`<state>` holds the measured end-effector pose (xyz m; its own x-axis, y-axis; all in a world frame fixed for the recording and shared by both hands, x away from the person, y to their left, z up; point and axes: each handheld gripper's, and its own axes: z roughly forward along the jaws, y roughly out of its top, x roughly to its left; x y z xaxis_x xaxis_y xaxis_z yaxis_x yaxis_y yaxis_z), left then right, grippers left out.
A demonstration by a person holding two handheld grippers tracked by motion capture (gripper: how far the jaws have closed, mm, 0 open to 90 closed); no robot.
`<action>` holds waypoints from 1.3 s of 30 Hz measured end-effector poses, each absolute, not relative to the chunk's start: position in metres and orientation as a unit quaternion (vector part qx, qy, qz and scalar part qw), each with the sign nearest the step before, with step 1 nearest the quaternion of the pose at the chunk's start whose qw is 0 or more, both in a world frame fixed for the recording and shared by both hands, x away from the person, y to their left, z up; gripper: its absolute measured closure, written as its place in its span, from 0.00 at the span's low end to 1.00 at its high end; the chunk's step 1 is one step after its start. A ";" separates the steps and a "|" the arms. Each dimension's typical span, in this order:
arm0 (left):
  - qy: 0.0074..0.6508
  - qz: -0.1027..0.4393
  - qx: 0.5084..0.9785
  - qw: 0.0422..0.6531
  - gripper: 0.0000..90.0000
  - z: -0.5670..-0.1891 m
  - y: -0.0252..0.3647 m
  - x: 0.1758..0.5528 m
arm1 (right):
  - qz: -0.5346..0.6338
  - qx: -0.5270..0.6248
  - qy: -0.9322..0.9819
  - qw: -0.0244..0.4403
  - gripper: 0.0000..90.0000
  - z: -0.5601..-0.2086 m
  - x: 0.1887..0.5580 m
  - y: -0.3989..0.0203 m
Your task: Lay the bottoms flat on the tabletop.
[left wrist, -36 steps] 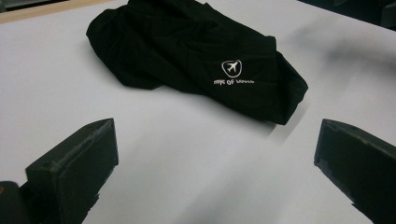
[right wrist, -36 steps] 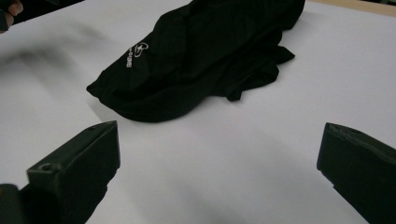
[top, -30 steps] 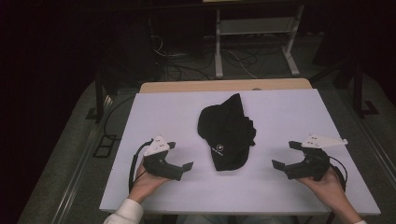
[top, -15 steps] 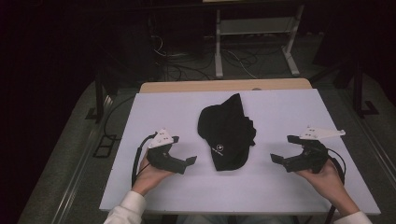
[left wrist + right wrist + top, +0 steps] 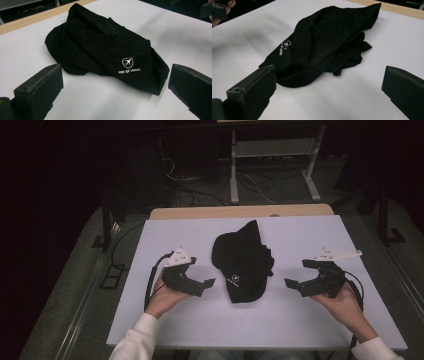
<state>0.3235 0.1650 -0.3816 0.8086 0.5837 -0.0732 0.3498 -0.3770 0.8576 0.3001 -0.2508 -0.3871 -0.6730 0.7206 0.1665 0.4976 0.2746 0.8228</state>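
A crumpled black garment [image 5: 243,261] with a small white plane logo lies in the middle of the white table [image 5: 295,320]. The logo and lettering show on the garment [image 5: 105,55] in the left gripper view, and the same garment [image 5: 324,42] lies ahead in the right gripper view. My left gripper [image 5: 209,283] is held just left of the cloth, jaws wide apart, nothing between them. My right gripper [image 5: 291,284] is held just right of the cloth, also open and empty. Both point inward at the garment without touching it.
A wooden strip [image 5: 240,212] runs along the table's far edge. Beyond it stand a metal frame [image 5: 272,155] and loose cables [image 5: 200,190] on the dark floor. Bare white table surface lies in front of the garment.
Both grippers have moved inward toward the garment from either side. The garment has not moved.
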 end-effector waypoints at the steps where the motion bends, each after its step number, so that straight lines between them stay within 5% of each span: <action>1: 0.285 0.123 0.821 0.480 0.00 -0.380 0.165 0.326 | 0.462 0.386 0.789 0.121 0.00 -0.387 0.301 -0.250; 39: 0.307 0.120 0.821 0.466 0.00 -0.381 0.157 0.383 | 0.462 0.382 0.795 0.096 0.00 -0.398 0.345 -0.217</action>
